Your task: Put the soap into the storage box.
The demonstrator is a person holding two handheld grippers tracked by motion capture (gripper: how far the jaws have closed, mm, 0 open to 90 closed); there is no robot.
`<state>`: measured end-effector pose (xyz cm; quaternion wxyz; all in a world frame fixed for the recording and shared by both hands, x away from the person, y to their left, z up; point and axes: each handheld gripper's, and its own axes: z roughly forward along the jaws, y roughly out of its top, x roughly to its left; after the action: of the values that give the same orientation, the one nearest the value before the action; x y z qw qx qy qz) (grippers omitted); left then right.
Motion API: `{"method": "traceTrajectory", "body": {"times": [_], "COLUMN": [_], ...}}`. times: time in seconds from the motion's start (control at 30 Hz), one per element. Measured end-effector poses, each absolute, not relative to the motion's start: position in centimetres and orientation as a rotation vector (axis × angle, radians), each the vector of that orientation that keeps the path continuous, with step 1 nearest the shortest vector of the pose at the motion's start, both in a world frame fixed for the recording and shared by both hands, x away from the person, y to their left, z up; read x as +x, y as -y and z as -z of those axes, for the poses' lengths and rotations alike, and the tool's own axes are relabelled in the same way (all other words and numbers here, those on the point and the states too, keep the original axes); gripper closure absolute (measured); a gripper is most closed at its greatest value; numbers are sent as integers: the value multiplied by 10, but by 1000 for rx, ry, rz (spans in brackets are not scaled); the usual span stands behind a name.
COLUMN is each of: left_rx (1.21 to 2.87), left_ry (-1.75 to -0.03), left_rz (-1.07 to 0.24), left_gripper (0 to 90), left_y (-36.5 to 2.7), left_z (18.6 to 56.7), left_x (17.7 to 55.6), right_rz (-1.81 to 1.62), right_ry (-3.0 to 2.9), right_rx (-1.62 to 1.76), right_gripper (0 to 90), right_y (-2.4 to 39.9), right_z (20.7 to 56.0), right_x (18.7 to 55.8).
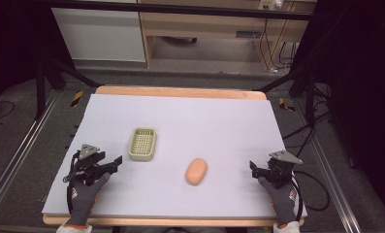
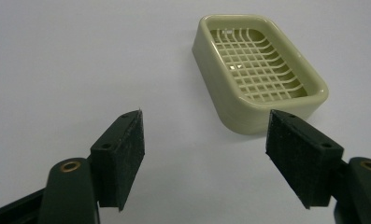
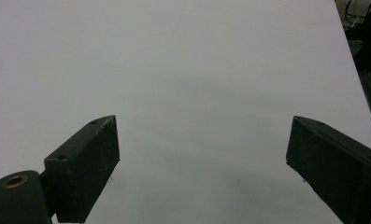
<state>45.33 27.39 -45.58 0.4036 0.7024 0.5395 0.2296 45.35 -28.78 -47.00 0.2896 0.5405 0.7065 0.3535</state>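
A pale green soap dish [image 1: 142,144] with a grid bottom sits left of centre on the white table cover [image 1: 180,116]. An orange oval soap bar [image 1: 196,171] lies on the cover to its lower right. My left gripper [image 1: 116,161] rests at the lower left, open, with the soap dish [image 2: 258,70] just beyond its jaws and slightly right. My right gripper [image 1: 252,168] rests at the lower right, open, facing bare cover. Both pairs of jaws hold nothing: left gripper [image 2: 204,156], right gripper [image 3: 202,163].
Gloved hands hold both grippers near the table's front edge [image 1: 170,222]. A wooden strip [image 1: 180,91] borders the far edge. Cables [image 1: 306,189] trail off the right side. Dark frame bars and wooden furniture [image 1: 204,24] stand behind the table.
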Motion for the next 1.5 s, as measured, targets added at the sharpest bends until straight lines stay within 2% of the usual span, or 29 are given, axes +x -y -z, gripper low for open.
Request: {"method": "traceTrajectory", "body": {"times": [1.5], "left_rx": [1829], "left_ry": [-1255], "left_rz": [-502], "left_gripper": [272], "left_y": [-233], "left_z": [443], "left_x": [448], "right_rz": [-925], "right_ry": [-1897], "right_rx": [1510], "right_gripper": [86], "right_y": [289], "right_z": [473], "right_x": [455]}}
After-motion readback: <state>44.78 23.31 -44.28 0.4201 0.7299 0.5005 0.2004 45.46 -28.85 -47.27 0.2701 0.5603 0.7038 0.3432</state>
